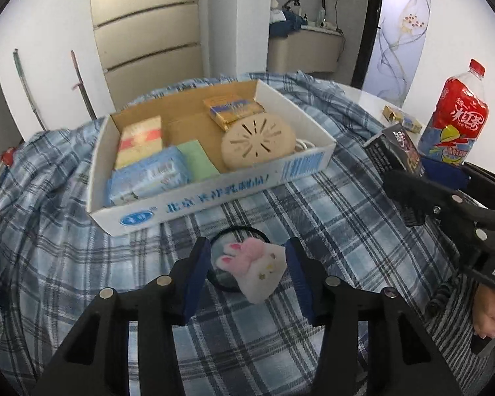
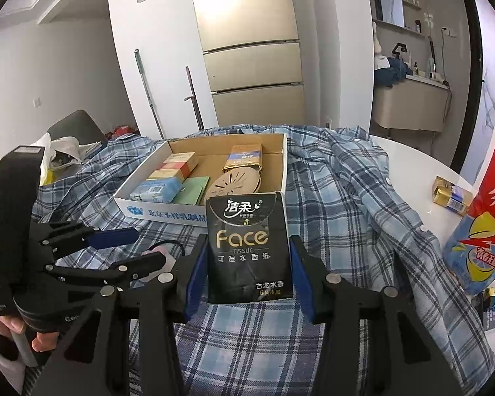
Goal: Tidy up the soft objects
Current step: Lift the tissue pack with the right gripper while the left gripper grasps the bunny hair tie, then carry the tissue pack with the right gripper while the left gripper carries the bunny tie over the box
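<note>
Blue-padded fingers of the left gripper (image 1: 247, 264) stand apart on either side of a plush bunny hair tie (image 1: 257, 267), low over a blue plaid shirt (image 1: 280, 208) that covers the table. The right pad touches or nearly touches the toy; the left pad stands off from it, so no firm clamp shows. The tie's black elastic loop (image 1: 237, 231) lies on the cloth, partly under the plush. In the right wrist view the left gripper reaches in level from the left edge, and only a sliver of pink shows between its fingers; a thumb and fingertips grip the handle at the bottom corner.

Just beyond the bunny sits a shallow cardboard box (image 1: 214, 198) holding tissue packs, a green pad and a round tan disc.

Further right, the right gripper (image 2: 247, 264) is closed on a black tissue pack (image 2: 247, 247), held upright with its "Face" label toward the camera, clear of the cloth and in front of the box. From the left wrist view that pack is largely hidden behind the right gripper's fingers.

At the far right an iced tea bottle (image 1: 455, 118) stands on the white table, cut off by the frame edge in the right wrist view.
</note>
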Demonstrator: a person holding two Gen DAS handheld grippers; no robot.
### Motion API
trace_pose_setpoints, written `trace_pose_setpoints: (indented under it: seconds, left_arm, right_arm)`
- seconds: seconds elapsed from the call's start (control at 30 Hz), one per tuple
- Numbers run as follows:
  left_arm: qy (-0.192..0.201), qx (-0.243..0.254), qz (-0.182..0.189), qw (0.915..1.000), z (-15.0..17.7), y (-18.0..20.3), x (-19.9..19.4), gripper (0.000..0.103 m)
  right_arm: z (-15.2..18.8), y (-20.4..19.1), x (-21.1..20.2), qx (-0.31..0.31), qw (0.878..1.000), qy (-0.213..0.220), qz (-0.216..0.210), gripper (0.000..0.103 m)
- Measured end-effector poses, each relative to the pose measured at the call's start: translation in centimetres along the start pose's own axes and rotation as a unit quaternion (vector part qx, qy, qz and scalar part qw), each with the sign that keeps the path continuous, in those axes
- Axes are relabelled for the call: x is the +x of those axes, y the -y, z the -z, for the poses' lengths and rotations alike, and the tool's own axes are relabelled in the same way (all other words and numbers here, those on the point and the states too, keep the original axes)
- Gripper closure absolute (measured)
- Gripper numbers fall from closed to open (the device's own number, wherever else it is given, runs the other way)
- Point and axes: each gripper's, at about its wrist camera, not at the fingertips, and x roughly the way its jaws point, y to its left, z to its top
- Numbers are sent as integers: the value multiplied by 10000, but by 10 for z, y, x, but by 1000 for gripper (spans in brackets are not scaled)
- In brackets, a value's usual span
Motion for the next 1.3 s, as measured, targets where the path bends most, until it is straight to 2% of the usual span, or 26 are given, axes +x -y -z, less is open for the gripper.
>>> trace_pose_setpoints:
  seconds: [0.13, 0.37, 0.47, 0.57, 0.7, 0.8, 0.93, 1.1, 1.3]
  left_arm:
    - [-320, 97, 76, 9994, 2, 4, 16, 52]
    - [-441, 103, 84, 9989, 4, 4, 24, 52]
    - [-384, 98, 119, 9991, 3, 4, 23, 76]
    - [-219, 110, 152, 9996, 3, 4, 16, 78]
    - [291, 188, 99, 9994, 5, 7, -5, 78]
    - [937, 225, -24, 9953, 9, 9, -30, 78]
    - [1724, 237, -227, 9845, 16, 13, -58, 78]
    - [2625, 185, -463, 9637, 23, 14, -89, 78]
    - [2919, 116, -515, 9550, 27, 11, -103, 78]
  right_arm:
    - [0, -2, 1, -18, 10000, -22, 14, 57]
    - [0, 0, 0, 39, 10000, -26, -32, 57]
    - [0, -1, 0, 31, 10000, -22, -25, 57]
    - [0, 0, -1, 72, 10000, -25, -30, 57]
    - [0, 1, -1, 106, 9999, -24, -34, 57]
    - [0, 2, -2, 120, 9999, 9, -55, 57]
    - [0, 3, -6, 131, 9998, 108, -111, 57]
    - [0, 0, -14, 69, 9994, 304, -171, 57]
    - [1, -3, -27, -22, 9976, 635, -267, 57]
